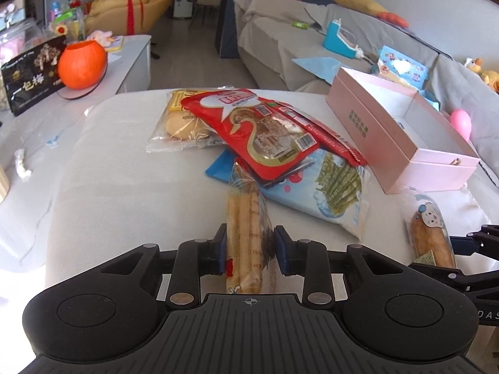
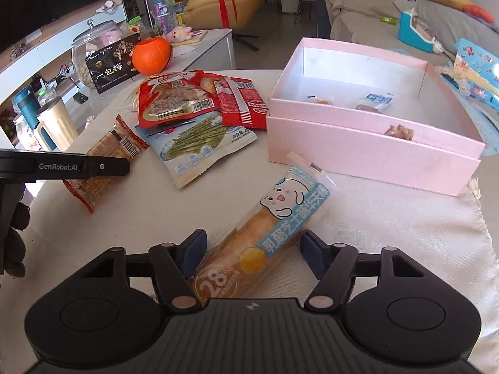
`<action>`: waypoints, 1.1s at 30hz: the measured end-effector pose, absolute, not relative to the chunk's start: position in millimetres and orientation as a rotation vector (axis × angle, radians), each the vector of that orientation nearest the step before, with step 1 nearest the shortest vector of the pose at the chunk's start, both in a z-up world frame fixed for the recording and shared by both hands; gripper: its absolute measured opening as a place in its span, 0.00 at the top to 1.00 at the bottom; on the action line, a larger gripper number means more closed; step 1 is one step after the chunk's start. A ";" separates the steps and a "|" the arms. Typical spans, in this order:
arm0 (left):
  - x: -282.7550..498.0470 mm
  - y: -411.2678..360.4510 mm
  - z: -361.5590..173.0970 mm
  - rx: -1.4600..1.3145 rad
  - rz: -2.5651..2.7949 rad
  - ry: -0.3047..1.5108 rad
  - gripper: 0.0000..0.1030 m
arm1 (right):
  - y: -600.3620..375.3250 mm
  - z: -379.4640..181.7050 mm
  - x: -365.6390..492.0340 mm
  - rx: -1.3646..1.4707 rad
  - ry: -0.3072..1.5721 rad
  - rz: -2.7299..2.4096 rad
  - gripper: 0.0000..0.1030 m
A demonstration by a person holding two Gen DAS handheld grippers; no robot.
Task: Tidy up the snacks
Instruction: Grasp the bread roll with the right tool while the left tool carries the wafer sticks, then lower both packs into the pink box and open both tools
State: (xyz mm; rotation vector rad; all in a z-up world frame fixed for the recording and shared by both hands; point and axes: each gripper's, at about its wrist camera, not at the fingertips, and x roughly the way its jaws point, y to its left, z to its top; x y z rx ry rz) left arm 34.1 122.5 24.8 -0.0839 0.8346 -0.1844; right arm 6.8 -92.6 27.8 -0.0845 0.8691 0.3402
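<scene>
Two grippers at the snack pile, pink box (image 2: 368,143) open alongside

Left gripper (image 1: 249,246) has its jaws clamped on a biscuit pack (image 1: 246,233); only the right view shows "GenRobot.AI" on its side and three small snacks in the box. Right gripper (image 2: 252,252) jaws straddle a bread pack (image 2: 268,227) marked "28", contact unclear, on the worktop (image 2: 389,218)
</scene>
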 end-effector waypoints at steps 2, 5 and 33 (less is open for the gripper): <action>29.8 120.2 27.3 -0.092 -0.204 0.846 0.76 | -86.4 31.1 4.4 -0.094 0.868 0.373 0.60; 13.1 113.1 34.8 -0.064 -0.222 0.824 0.76 | -84.8 43.4 0.1 -0.085 0.854 0.431 0.73; 152.3 -32.9 127.4 -0.260 -0.531 0.632 0.73 | -196.6 223.4 44.7 -0.080 0.448 0.173 0.74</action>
